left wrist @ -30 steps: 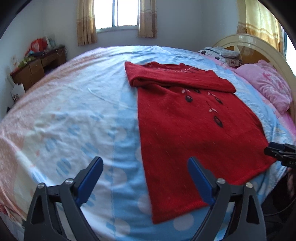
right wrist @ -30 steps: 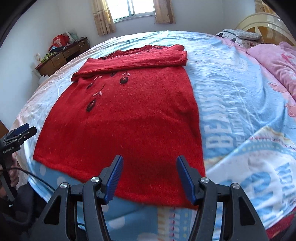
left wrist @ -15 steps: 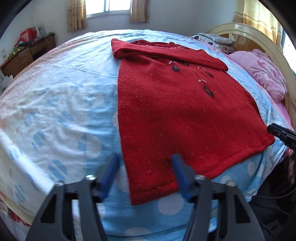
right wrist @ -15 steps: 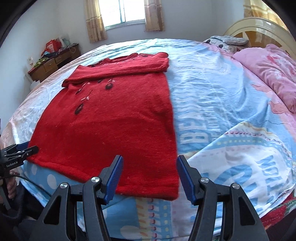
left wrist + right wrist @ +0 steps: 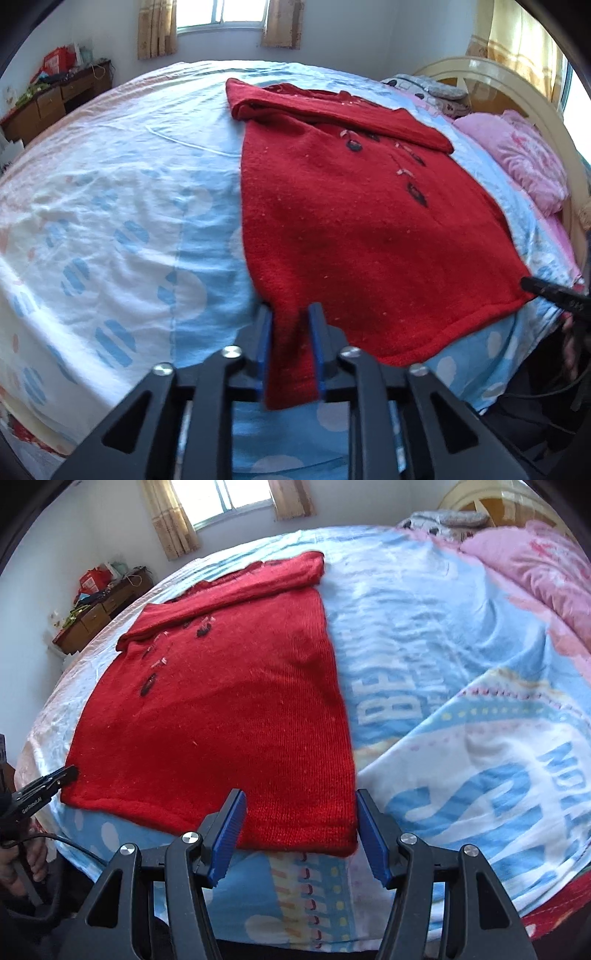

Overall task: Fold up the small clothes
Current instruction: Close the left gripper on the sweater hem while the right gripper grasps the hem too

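- Red sweater (image 5: 369,229) lies flat on the bedsheet (image 5: 110,229), sleeves folded across its far end, hem toward the near bed edge. Long axis runs away from both grippers, toward the window (image 5: 219,14).
- Left gripper (image 5: 290,350) sits at the hem's left corner; jaws closing, knit bunched between the blue pads, which look to be pressing it already.
- Right gripper (image 5: 298,834) straddles the hem's right corner, jaws spread, pads either side of the cloth and not touching it. Nothing pinched there yet.
- Judgement: left corner is secured first; right hand needs only to close where it stands, then both can carry the hem up the long axis toward the folded sleeves.
- Room: bare sheet on both sides of the sweater and beyond its far end. Pink pillow (image 5: 532,166) and headboard (image 5: 491,85) stand well off to the right; dresser (image 5: 48,107) is beyond the bed, left.
- Hem lies near the mattress edge; little sheet behind it.
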### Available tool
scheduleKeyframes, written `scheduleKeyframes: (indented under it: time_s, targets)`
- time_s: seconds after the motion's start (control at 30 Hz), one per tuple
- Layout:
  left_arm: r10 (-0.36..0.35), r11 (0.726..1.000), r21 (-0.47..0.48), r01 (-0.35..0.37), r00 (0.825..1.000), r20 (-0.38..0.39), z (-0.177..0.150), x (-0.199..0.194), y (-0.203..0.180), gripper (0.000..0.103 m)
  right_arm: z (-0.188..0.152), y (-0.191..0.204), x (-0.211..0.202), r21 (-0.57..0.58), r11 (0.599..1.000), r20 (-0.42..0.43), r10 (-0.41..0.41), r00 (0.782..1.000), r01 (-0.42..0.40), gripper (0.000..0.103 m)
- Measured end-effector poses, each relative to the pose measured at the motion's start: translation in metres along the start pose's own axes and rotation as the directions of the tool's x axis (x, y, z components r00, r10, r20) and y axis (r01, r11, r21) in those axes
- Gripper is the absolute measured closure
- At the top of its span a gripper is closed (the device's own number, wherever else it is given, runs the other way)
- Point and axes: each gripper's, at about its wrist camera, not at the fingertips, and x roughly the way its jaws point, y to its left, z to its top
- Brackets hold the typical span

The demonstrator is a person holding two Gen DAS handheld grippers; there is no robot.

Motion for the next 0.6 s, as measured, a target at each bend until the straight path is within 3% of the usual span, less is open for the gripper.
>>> scheduleKeyframes:
  time_s: [0.1, 0.17, 0.27, 0.6]
  targets:
    - [0.002, 1.0, 0.016, -0.002, 1.0, 0.005, -0.001, 0.0, -0.003, 0.079, -0.002, 0.002, 0.001, -0.003, 1.0, -0.005, 0.01, 1.0, -0.01, 0.05]
    - [-0.002, 1.0, 0.022, 0.002, 1.0, -0.002, -0.002, 0.001, -0.003, 0.093, -0.002, 0.003, 0.003, -0.01, 1.0, -0.012, 0.006, 1.0, -0.006, 0.073]
    - [-0.018, 1.0, 0.02, 0.018, 1.0, -0.007, -0.002, -0.001, -0.001, 0.095, -0.003, 0.004, 0.002, -0.015, 1.0, -0.011, 0.0, 1.0, -0.001, 0.096]
    - [-0.096, 0.99, 0.103, 0.093, 0.995, 0.027, -0.017, -0.046, -0.011, 0.096, -0.009, 0.001, -0.023, -0.051, 0.999, -0.004, -0.009, 1.0, 0.009, 0.098]
